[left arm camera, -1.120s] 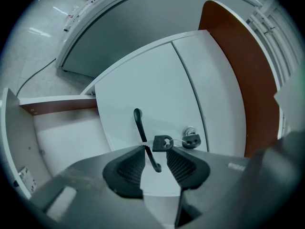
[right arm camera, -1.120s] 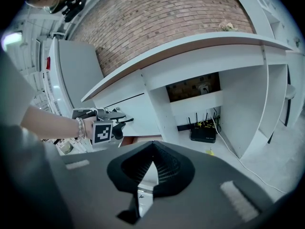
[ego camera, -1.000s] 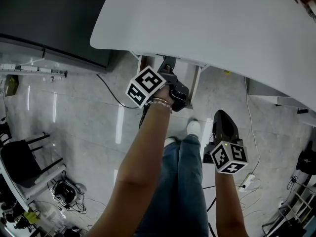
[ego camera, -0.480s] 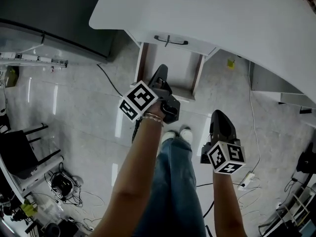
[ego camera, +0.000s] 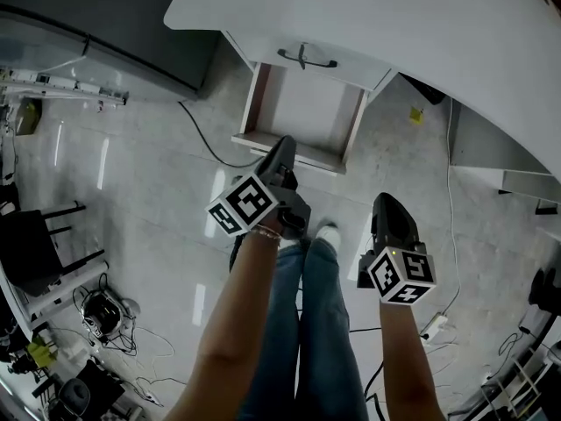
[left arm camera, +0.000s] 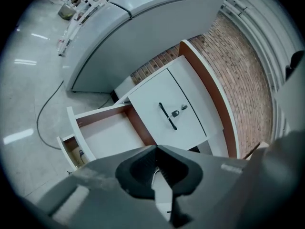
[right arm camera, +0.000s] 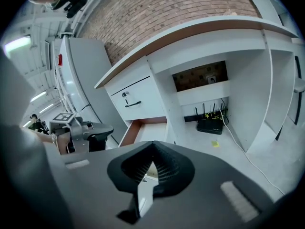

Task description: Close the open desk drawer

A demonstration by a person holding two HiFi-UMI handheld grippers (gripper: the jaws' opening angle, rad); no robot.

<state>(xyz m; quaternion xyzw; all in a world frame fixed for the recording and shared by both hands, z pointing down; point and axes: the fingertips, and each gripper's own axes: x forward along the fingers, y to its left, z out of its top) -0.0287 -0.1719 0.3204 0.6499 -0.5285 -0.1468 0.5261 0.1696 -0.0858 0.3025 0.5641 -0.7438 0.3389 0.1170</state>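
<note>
We hold our left tongs [ego camera: 283, 147] near the front of the open drawer [ego camera: 305, 108], which juts from under the worktop [ego camera: 394, 24] at twelve o'clock of them. Their jaws have just been closing and now meet on nothing. Our right tongs [ego camera: 391, 204] hang closed and empty at four o'clock of the drawer.

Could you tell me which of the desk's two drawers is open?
The lower drawer, pulled out with its inside showing; the upper drawer, with the black handle, is shut.

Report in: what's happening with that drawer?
Left gripper just closed, empty; right gripper shut, empty. Drawer open, not yet pushed. Nothing visibly blocking.
</note>
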